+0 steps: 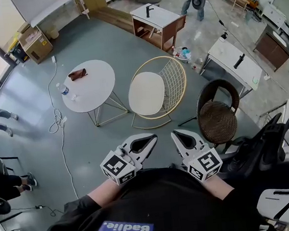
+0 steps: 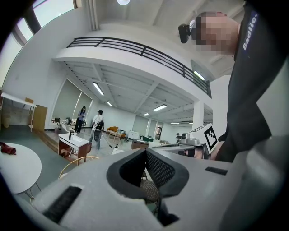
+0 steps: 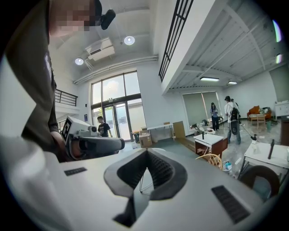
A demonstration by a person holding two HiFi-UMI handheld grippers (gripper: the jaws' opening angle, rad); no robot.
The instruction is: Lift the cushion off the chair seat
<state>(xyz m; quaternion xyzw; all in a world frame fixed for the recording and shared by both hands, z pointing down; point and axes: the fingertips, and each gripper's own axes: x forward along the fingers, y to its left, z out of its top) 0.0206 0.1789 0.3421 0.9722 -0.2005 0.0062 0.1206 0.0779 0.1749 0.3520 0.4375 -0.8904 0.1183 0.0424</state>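
Observation:
A cream cushion (image 1: 146, 93) lies flat on the seat of a gold wire chair (image 1: 175, 76) in the middle of the head view. Both grippers hover close to my body, well short of the chair and apart from it. The left gripper (image 1: 153, 136) has its jaws shut with nothing in them. To its right, the right gripper (image 1: 173, 133) is likewise shut and empty. In the left gripper view the left gripper (image 2: 145, 151) points level, with the chair's gold rim (image 2: 74, 163) low at the left. Past the right gripper (image 3: 146, 151) in its own view, the chair (image 3: 210, 159) stands at the right.
A round white table (image 1: 95, 89) left of the chair bears a brown object (image 1: 77, 74) and a bottle (image 1: 63, 89). A brown wicker chair (image 1: 217, 118) and a black office chair (image 1: 263, 148) stand to the right. A cable (image 1: 59, 124) runs across the floor. People stand at the left edge and far back.

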